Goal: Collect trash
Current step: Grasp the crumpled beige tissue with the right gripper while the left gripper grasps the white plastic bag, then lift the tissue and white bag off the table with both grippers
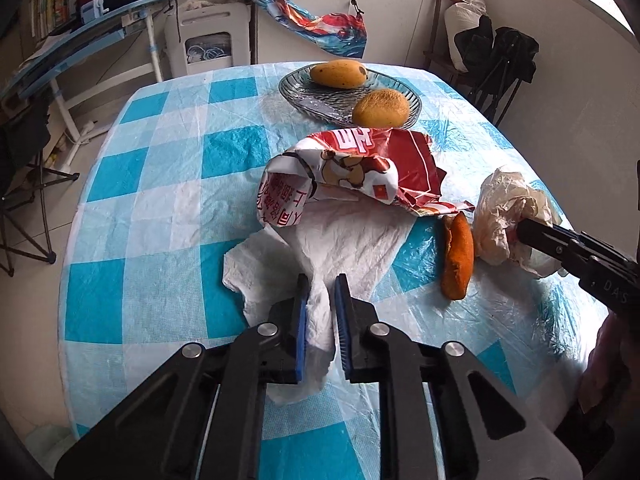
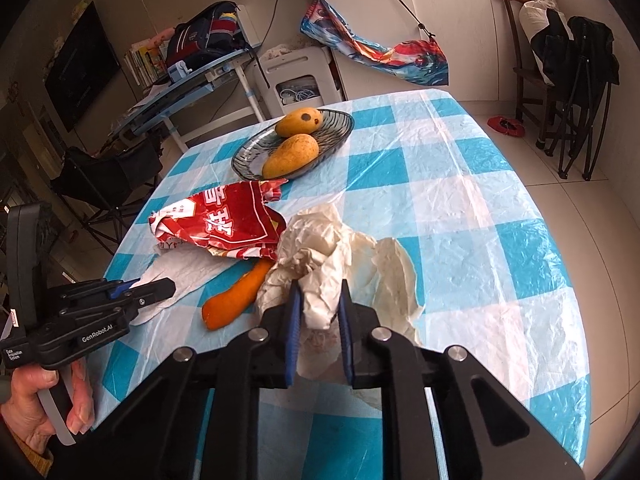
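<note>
A crumpled white paper towel [image 1: 344, 240] lies on the blue-checked tablecloth, and my left gripper [image 1: 322, 280] is shut on its near fold. A torn red snack wrapper [image 1: 360, 168] rests on the towel's far side. Right of it lies an orange peel [image 1: 458, 260]. In the right wrist view my right gripper [image 2: 318, 286] is shut on a crumpled cream plastic bag [image 2: 320, 248]. The peel [image 2: 236, 300] and the wrapper [image 2: 228, 228] lie to its left. The left gripper [image 2: 170, 286] shows at the left edge, held by a hand.
A glass dish [image 1: 304, 92] with two mangoes stands at the table's far side. The round table's edge [image 2: 560, 208] curves away on the right. A desk [image 2: 192, 84], folding chairs and a hung cloth stand around the room.
</note>
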